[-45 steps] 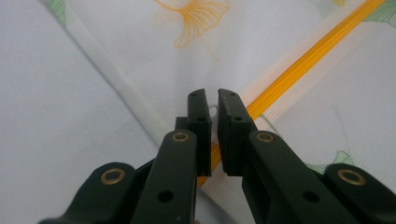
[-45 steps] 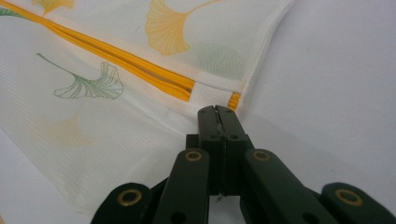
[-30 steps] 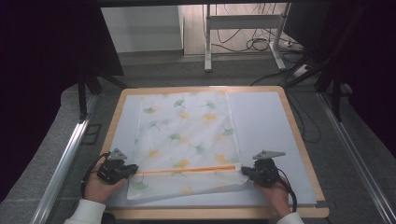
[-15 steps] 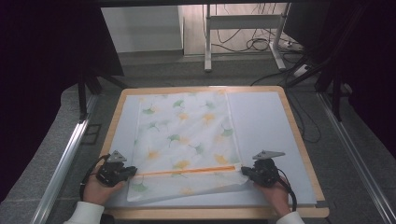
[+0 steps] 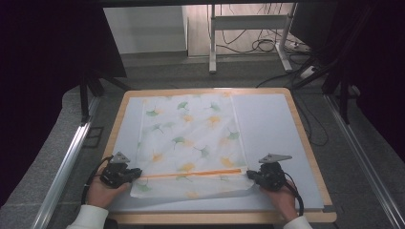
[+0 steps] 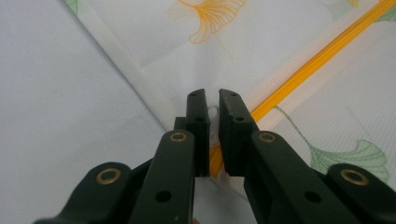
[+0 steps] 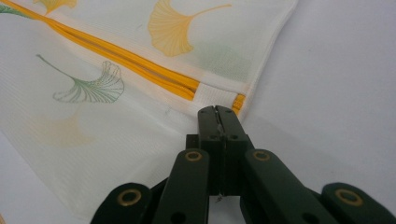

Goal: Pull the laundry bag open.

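Thin white mesh laundry bag [image 5: 191,138] printed with green and orange ginkgo leaves, lying flat on the worktop [image 5: 272,124], a bit left of centre. Rectangular, long side running near to far, far edge almost at the worktop's far rim. Orange zipper [image 5: 191,174] crossing it left to right close to the near end, looks zipped up. Near strip below the zipper a little rumpled and skewed, near-right corner lifted slightly. Pale hem tape [image 6: 135,70] along the side edges. Fabric sheer enough to let the grey surface show through.
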`<state>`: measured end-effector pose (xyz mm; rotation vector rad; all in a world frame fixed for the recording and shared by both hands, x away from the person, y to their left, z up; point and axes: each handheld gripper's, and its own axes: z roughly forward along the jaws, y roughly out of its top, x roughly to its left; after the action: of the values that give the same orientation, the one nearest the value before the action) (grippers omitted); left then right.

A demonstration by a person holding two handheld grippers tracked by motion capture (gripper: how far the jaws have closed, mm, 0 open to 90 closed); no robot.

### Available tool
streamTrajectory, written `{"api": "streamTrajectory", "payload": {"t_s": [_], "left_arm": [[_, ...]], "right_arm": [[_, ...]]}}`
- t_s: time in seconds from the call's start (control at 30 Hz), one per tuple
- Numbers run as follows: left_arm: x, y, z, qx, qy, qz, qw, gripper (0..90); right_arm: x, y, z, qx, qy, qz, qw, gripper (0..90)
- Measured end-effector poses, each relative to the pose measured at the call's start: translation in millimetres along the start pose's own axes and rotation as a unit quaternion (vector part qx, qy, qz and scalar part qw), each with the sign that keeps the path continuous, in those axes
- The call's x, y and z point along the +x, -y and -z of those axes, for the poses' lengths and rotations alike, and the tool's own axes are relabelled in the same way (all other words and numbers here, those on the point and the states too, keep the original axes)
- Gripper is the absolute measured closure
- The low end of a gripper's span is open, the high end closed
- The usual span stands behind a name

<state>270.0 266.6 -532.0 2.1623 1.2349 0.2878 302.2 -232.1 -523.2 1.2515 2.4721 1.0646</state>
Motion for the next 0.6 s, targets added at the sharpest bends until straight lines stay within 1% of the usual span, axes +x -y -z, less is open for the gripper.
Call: {"api": "streamTrajectory", "payload": {"t_s": [0.13,0.2,0.27,0.3,0.37,0.43,0.53,0.6], "left_arm": [[-0.9,0.8,1.0,-0.005,-0.006,-0.006,0.9999,75.0],[-2.0,1.9,4.9,-0.017,-0.008,-0.003,0.9998,69.8],[-3.3,2.9,8.7,-0.028,-0.020,0.002,0.9994,58.6],[-3.3,3.1,9.6,-0.031,-0.021,0.003,0.9993,53.6],[-3.7,2.4,12.5,-0.045,-0.022,0.006,0.9987,50.7],[-4.8,0.7,14.6,-0.060,-0.028,0.009,0.9978,48.7],[-7.7,-3.5,18.1,-0.088,-0.036,0.010,0.9954,46.7],[-9.5,-6.1,18.9,-0.100,-0.040,0.010,0.9942,46.0]], "right_arm": [[2.9,-0.3,0.4,0.002,0.008,0.008,0.9999,89.7],[3.8,-0.2,0.3,-0.001,0.010,0.014,0.9998,89.4],[6.9,-0.1,1.1,-0.009,0.013,0.025,0.9996,78.8],[9.6,-1.2,2.8,-0.014,0.015,0.036,0.9991,74.3],[12.8,-2.9,6.9,-0.031,0.017,0.046,0.9983,71.1],[14.5,-4.5,11.9,-0.047,0.020,0.049,0.9975,65.3],[11.4,-5.1,16.6,-0.064,0.026,0.049,0.9964,59.5],[6.9,-5.2,18.8,-0.071,0.026,0.044,0.9962,55.1]]}}
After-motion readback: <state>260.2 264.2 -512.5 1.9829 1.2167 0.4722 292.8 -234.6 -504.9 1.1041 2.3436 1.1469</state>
